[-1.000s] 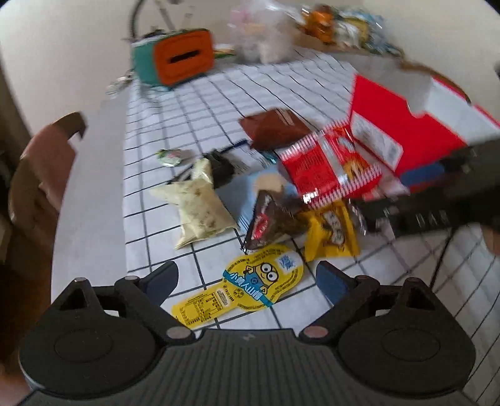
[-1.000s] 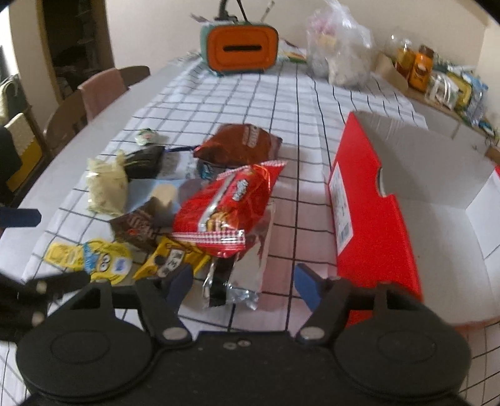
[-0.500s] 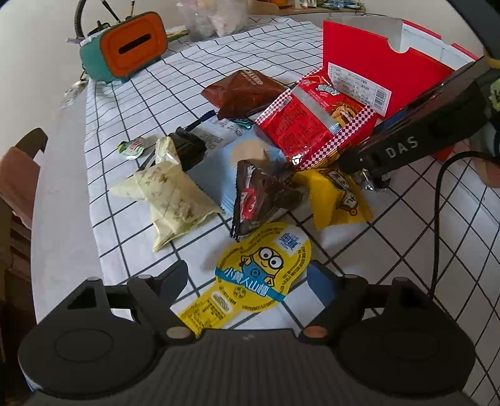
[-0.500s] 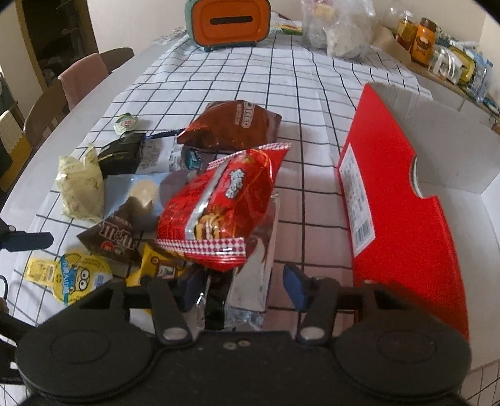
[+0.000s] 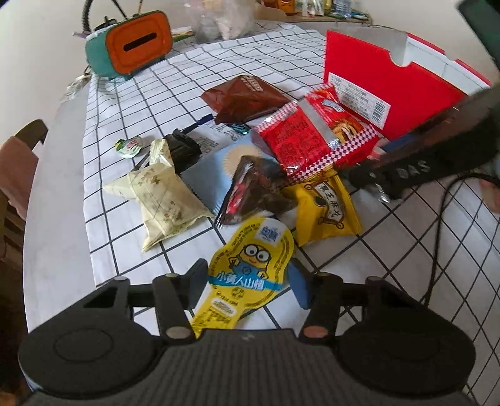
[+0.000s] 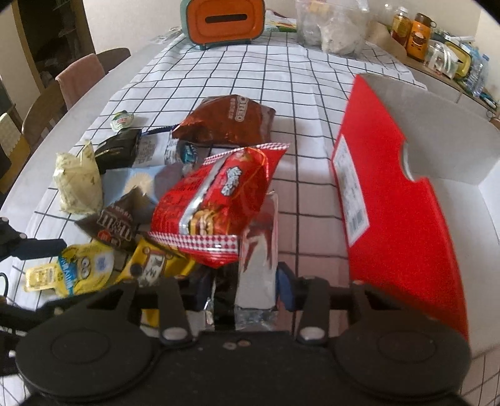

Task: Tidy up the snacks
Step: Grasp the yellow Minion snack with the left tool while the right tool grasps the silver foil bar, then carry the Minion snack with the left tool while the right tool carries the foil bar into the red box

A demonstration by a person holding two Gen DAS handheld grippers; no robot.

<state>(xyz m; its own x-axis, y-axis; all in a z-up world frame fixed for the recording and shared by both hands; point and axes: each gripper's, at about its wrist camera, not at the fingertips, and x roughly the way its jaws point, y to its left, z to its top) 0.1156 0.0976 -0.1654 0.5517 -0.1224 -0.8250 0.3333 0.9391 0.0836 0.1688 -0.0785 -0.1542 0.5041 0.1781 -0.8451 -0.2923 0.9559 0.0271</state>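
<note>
A pile of snack packets lies on the checked tablecloth. In the left wrist view my left gripper (image 5: 248, 285) is open, its fingers on either side of the yellow Minions packet (image 5: 247, 271). Beyond lie a cream packet (image 5: 162, 196), a brown M&M's bag (image 5: 253, 190), a yellow packet (image 5: 325, 209) and a red packet (image 5: 312, 137). In the right wrist view my right gripper (image 6: 242, 289) has its fingers narrowed around a silver packet (image 6: 257, 265) lying under the red packet (image 6: 218, 200). The open red box (image 6: 403, 200) stands to the right.
A brown Oreo bag (image 6: 228, 121) lies behind the pile. An orange-and-teal tissue holder (image 6: 223, 22) and a clear plastic bag (image 6: 334, 28) stand at the table's far end. Chairs (image 6: 78, 78) line the left side. Jars (image 6: 418, 34) sit at the back right.
Both grippers have moved forward and down. The left fingers have come around the Minions packet. The right fingers have narrowed around the silver packet.
</note>
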